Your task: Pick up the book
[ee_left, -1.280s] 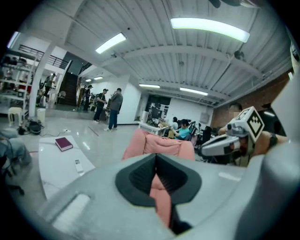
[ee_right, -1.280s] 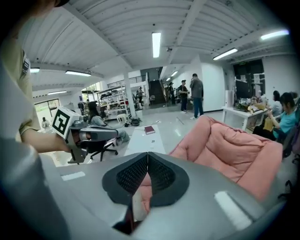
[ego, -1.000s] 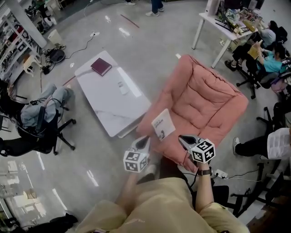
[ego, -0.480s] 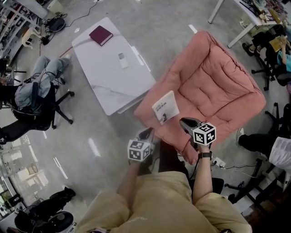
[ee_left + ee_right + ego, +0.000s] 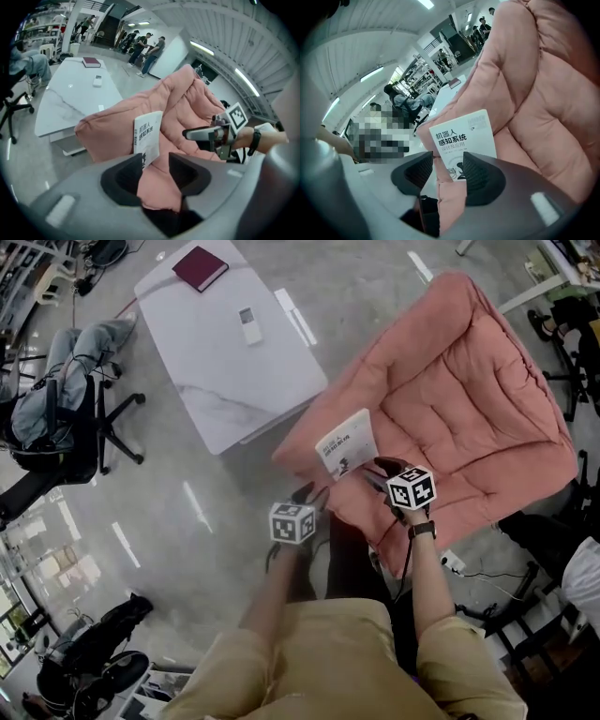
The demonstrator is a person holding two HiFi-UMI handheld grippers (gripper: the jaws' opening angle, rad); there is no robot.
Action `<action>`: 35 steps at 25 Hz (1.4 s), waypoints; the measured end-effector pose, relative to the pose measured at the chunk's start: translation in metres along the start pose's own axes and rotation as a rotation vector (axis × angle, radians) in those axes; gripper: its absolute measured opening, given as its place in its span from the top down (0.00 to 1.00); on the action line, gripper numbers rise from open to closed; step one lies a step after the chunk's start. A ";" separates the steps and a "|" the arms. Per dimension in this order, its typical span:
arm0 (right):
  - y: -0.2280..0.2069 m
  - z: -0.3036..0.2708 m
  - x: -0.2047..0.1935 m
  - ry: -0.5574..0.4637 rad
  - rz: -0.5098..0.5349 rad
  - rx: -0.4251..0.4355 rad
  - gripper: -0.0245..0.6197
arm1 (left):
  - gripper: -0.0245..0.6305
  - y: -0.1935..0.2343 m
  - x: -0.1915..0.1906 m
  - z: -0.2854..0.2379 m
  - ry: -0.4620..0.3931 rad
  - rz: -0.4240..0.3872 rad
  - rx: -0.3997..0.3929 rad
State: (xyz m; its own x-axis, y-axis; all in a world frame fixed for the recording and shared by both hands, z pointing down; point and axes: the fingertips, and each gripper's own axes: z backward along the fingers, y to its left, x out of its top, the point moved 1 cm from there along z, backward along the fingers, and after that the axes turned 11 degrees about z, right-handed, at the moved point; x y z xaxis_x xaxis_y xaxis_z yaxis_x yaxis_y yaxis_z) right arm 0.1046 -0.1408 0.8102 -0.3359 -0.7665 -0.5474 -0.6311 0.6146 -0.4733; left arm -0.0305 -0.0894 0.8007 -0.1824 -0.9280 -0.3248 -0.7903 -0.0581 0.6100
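Note:
A white book with dark print leans on the front edge of a pink sofa. My left gripper hangs just left of and below the book. My right gripper is at the book's lower right corner. Both have just been opening their jaws, and no pad presses on anything. In the left gripper view, the left gripper is open on pink cushion, with the book just beyond and the right gripper to the side. The open right gripper frames the lower edge of the book.
A white marble-look table stands left of the sofa and carries a dark red book and a small remote. An office chair draped with clothes is at the far left. A socket strip lies on the floor to the right.
Both grippers have sunk towards the sofa's front edge and closed in on the white book. Their jaws, together a second ago, now stand apart.

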 end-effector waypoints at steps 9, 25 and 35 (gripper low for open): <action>-0.080 -0.056 -0.012 0.017 0.091 -0.012 0.49 | 0.56 0.030 -0.009 -0.073 0.053 0.058 0.030; -0.121 -0.136 -0.021 0.082 0.263 0.172 0.46 | 0.60 0.063 -0.009 -0.144 0.027 0.119 0.087; -0.121 -0.119 -0.027 0.097 0.223 0.132 0.74 | 0.88 0.067 -0.010 -0.136 0.055 0.027 0.149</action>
State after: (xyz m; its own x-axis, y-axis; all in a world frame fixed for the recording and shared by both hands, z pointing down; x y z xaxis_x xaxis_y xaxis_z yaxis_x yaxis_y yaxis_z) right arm 0.1071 -0.2171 0.9644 -0.5255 -0.6197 -0.5828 -0.4397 0.7844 -0.4376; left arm -0.0022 -0.1335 0.9428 -0.1754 -0.9476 -0.2670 -0.8644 0.0184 0.5024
